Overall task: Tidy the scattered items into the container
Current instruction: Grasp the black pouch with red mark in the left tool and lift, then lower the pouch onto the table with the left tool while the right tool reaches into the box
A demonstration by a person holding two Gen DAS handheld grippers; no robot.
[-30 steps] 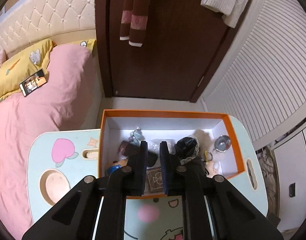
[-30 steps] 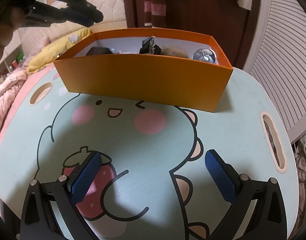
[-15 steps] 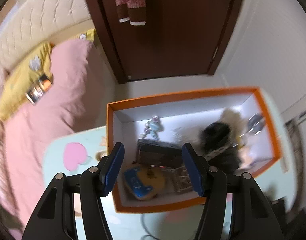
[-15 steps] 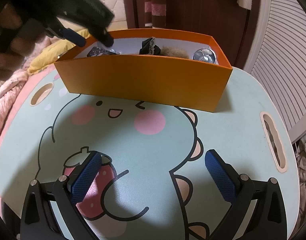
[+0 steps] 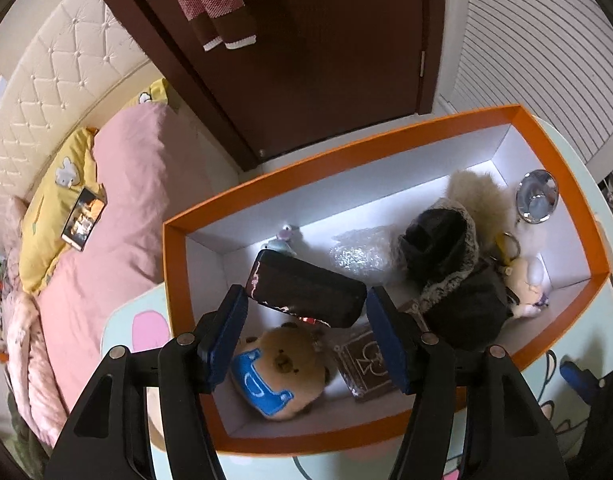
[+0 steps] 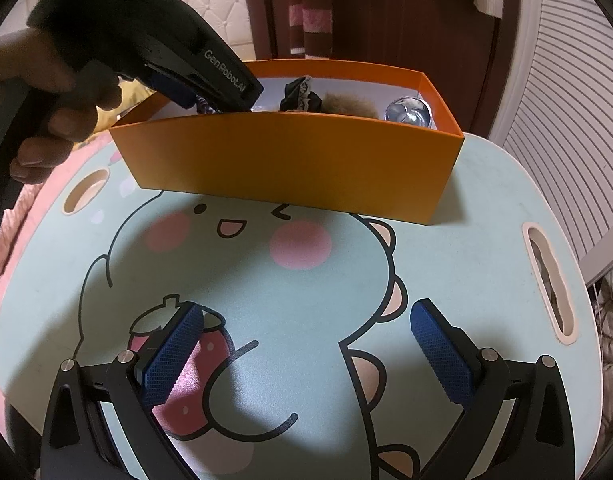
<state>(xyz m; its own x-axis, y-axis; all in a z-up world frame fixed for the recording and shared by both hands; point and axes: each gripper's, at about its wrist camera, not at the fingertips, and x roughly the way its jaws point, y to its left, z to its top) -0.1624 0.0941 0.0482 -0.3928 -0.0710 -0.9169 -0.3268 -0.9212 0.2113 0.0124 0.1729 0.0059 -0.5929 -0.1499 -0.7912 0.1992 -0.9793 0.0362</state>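
Observation:
The orange box [image 5: 386, 148] with a white inside stands on the cartoon table; it also shows in the right wrist view [image 6: 290, 160]. Inside lie a black case [image 5: 306, 290], a bear plush [image 5: 278, 372], a brown card box [image 5: 364, 362], a dark fur-trimmed item [image 5: 450, 276], a bubble-wrap piece [image 5: 358, 252], a silver round tin [image 5: 536, 196], a small figurine [image 5: 284, 238] and a keychain doll [image 5: 524, 280]. My left gripper [image 5: 306, 334] is open over the box's left part, above the black case; it shows from outside in the right wrist view [image 6: 210, 76]. My right gripper [image 6: 306, 356] is open and empty, low over the table.
The pale green table [image 6: 486, 208] has a cut-out slot [image 6: 548, 280] at its right and a round hole [image 6: 84, 190] at its left. A pink bed [image 5: 126, 208] with a phone [image 5: 83, 224] lies to the left. A dark door [image 5: 326, 40] stands behind the box.
My left gripper went from shut to open and dipped toward the box's left part. The black case now lies in the box below it. My right gripper has not moved.

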